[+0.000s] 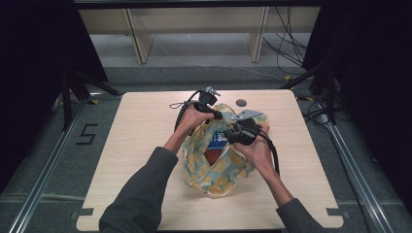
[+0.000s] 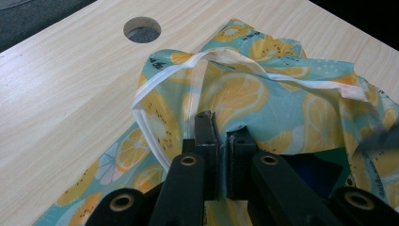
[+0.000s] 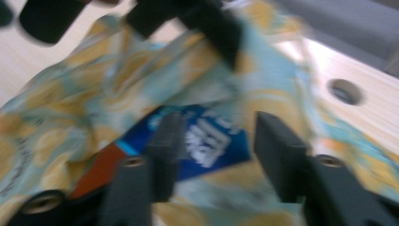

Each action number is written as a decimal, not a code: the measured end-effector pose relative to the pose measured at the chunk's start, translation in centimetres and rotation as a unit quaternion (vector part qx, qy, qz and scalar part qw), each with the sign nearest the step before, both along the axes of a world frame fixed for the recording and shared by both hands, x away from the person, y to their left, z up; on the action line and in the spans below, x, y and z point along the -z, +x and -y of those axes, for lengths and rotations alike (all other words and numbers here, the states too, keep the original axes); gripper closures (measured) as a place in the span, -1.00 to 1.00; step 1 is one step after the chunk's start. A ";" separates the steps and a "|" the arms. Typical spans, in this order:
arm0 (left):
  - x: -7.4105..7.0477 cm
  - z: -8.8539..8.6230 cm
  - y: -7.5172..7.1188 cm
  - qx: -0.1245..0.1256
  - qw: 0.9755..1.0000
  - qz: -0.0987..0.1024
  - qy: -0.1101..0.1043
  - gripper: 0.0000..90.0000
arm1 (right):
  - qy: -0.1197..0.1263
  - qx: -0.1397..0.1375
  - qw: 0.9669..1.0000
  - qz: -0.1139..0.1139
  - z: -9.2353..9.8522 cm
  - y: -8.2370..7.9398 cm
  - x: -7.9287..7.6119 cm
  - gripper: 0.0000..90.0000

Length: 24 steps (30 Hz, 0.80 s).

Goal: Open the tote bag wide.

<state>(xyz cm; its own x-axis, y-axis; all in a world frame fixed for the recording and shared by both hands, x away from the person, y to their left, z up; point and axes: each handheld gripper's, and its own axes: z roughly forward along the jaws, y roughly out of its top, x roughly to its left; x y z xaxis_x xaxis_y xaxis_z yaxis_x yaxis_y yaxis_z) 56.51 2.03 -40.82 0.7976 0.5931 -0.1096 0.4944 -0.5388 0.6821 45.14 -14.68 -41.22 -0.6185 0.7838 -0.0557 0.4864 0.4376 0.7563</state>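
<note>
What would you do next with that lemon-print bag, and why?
Probably bring the right gripper onto the near rim of the bag and close it there. Its jaws stand apart with nothing between them, over a blue packet lying inside. The left gripper already pinches the far rim, so a second hold would spread the mouth.
</note>
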 end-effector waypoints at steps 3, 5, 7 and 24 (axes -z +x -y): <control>0.1 0.1 0.0 -0.003 1.000 -0.003 -0.001 0.91 | -0.023 -0.055 0.998 -0.027 -1.1 0.6 1.2 0.76; 0.1 0.1 0.0 -0.003 1.000 -0.002 -0.003 0.92 | -0.056 -0.067 0.995 -0.050 -1.0 0.7 1.6 1.00; 0.1 0.0 0.2 -0.005 1.000 -0.005 -0.009 0.93 | -0.114 -0.056 0.990 -0.056 -0.3 1.0 1.8 1.00; 0.2 0.0 0.4 -0.001 1.000 -0.005 -0.012 0.92 | 0.024 0.028 0.999 -0.034 8.0 0.6 -0.2 0.36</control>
